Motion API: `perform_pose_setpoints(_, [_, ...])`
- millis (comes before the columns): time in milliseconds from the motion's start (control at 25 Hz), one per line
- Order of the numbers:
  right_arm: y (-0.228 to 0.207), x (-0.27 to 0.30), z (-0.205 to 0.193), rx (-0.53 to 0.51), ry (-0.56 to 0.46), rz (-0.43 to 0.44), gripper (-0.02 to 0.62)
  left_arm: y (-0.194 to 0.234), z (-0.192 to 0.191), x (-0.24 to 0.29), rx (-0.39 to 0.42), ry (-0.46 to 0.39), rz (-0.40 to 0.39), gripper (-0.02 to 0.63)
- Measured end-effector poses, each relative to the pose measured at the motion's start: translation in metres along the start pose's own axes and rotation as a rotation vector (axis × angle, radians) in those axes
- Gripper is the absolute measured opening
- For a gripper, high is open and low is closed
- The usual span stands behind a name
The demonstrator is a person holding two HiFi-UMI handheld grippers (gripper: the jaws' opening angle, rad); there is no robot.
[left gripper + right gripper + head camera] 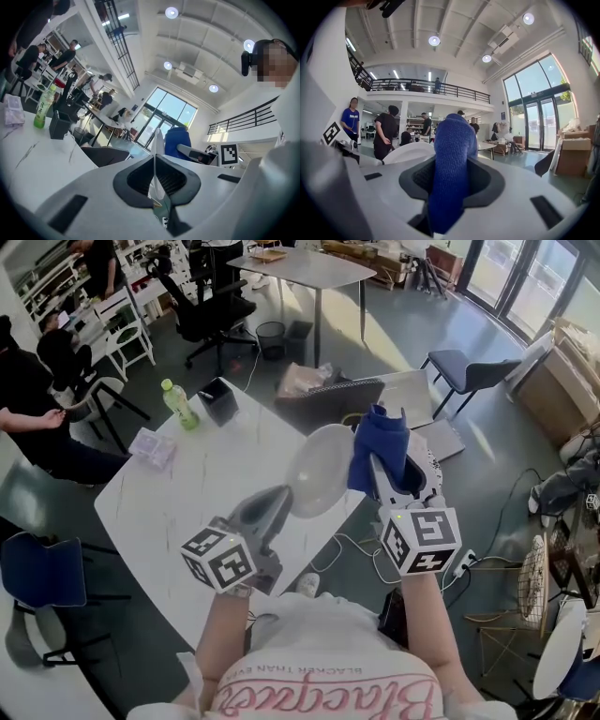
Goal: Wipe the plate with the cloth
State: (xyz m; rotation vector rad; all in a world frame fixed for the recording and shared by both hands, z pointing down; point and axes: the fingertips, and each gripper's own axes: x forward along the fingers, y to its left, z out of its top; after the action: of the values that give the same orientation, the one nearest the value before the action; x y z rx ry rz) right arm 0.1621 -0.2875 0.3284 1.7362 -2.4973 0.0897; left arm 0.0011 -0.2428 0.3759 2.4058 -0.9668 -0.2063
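My left gripper [279, 501] is shut on the rim of a pale plate [319, 470] and holds it up on edge above the table's near corner. The left gripper view shows the plate [157, 145] edge-on between the jaws of the left gripper [157, 180]. Shut on a blue cloth [380, 444], my right gripper [382, 474] stands just right of the plate. The cloth lies against the plate's right rim. In the right gripper view the cloth [452, 159] bulges out of the right gripper [451, 187], with the plate [410, 152] behind it to the left.
The white table [187, 493] carries a green bottle [178, 404], a black box [217, 399] and a small packet [153, 446]. A dark chair back [328, 397] stands at its far edge. People sit at the left. Cables and a power strip [464, 563] lie on the floor.
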Motion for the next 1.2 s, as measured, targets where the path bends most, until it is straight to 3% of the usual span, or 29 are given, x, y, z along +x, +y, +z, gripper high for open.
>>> perform_pose_setpoints(240, [0.042, -0.018, 0.009, 0.02, -0.034, 0.125, 0.132, 0.002, 0.001, 0.001, -0.015, -0.003, 0.01, 0.012])
perform_pose_setpoints(400, [0.082, -0.02, 0.005, -0.021, -0.028, 0.234, 0.132, 0.005, 0.0, 0.003, -0.018, -0.002, 0.013, 0.013])
perform_pose_setpoints(680, [0.129, -0.016, -0.016, -0.096, 0.034, 0.348, 0.132, 0.004, 0.001, 0.003, -0.05, -0.01, -0.002, 0.012])
perform_pose_setpoints(1000, [0.135, -0.009, -0.047, -0.203, 0.125, 0.385, 0.135, 0.004, 0.003, 0.002, -0.068, -0.022, -0.005, 0.014])
perform_pose_setpoints(1200, [0.107, -0.01, -0.055, -0.197, 0.151, 0.321, 0.136, 0.003, 0.004, 0.001, -0.05, -0.022, -0.004, 0.014])
